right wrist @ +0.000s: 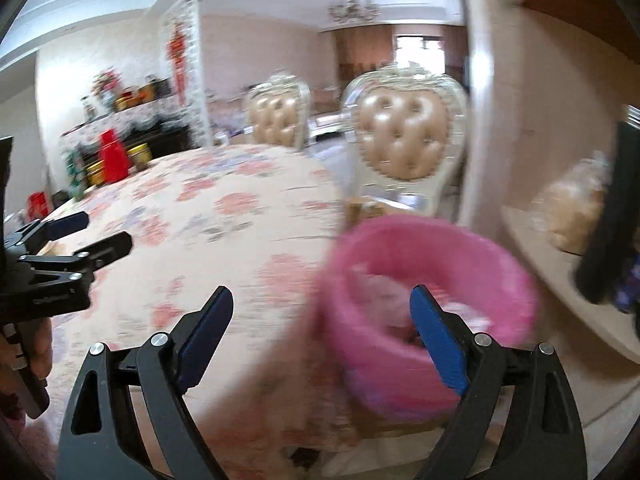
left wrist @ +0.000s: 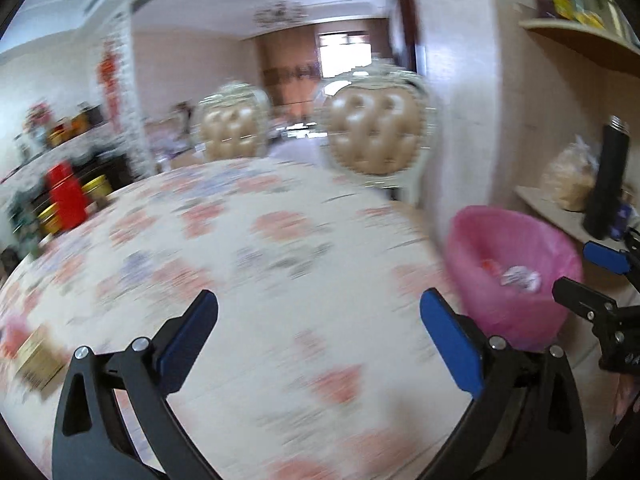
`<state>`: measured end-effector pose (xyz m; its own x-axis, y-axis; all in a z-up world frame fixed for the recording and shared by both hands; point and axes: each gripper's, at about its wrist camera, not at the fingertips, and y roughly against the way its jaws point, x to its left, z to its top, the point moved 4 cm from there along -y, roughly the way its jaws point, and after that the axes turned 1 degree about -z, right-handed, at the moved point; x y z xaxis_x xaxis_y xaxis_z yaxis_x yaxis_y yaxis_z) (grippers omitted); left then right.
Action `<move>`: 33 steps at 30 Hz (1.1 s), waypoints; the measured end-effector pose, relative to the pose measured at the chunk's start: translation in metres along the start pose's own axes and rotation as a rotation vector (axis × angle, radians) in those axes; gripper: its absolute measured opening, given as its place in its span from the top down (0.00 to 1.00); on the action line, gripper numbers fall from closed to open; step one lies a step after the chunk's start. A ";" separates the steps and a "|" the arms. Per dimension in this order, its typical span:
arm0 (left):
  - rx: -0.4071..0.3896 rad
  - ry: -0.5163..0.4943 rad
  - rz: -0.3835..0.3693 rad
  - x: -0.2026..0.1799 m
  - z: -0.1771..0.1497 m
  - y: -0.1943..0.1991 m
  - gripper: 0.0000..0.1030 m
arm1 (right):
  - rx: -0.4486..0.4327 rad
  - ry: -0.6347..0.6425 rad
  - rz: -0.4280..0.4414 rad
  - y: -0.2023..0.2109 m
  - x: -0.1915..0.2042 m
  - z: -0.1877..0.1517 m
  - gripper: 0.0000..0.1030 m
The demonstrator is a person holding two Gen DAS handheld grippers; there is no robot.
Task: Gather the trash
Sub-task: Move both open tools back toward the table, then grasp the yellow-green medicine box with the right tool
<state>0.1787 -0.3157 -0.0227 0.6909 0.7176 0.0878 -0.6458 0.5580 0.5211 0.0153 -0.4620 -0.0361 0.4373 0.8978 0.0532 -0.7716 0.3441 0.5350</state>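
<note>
A pink-lined trash bin stands past the table's right edge, with wrappers inside; it also shows in the right wrist view. My left gripper is open and empty above the floral tablecloth. My right gripper is open and empty, its right finger over the bin's mouth. It also shows in the left wrist view, open beside the bin. A small box and a pink scrap lie at the table's left edge. Both views are motion-blurred.
Two tufted chairs stand behind the table. Red and gold tins sit at the table's far left. A shelf on the right holds a black bottle and a bag of food.
</note>
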 end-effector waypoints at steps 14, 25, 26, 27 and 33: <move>0.068 0.226 0.444 0.253 -0.102 0.102 0.05 | 0.093 0.340 0.409 -0.056 0.282 0.000 0.18; 0.114 0.497 0.635 0.393 -0.147 0.132 0.05 | 0.190 0.568 0.572 -0.121 0.441 0.002 0.18; 0.107 0.495 0.650 0.397 -0.146 0.131 0.05 | 0.200 0.590 0.577 -0.128 0.453 0.001 0.18; 0.096 0.491 0.670 0.399 -0.145 0.130 0.05 | 0.209 0.609 0.585 -0.135 0.464 0.001 0.18; 0.042 0.523 0.741 0.408 -0.152 0.129 0.05 | 0.224 0.709 0.607 -0.159 0.515 -0.004 0.18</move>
<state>0.3281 0.1124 -0.0490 -0.1387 0.9901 0.0215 -0.8467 -0.1298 0.5160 0.3618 -0.0535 -0.0971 -0.4460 0.8884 -0.1085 -0.6359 -0.2292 0.7370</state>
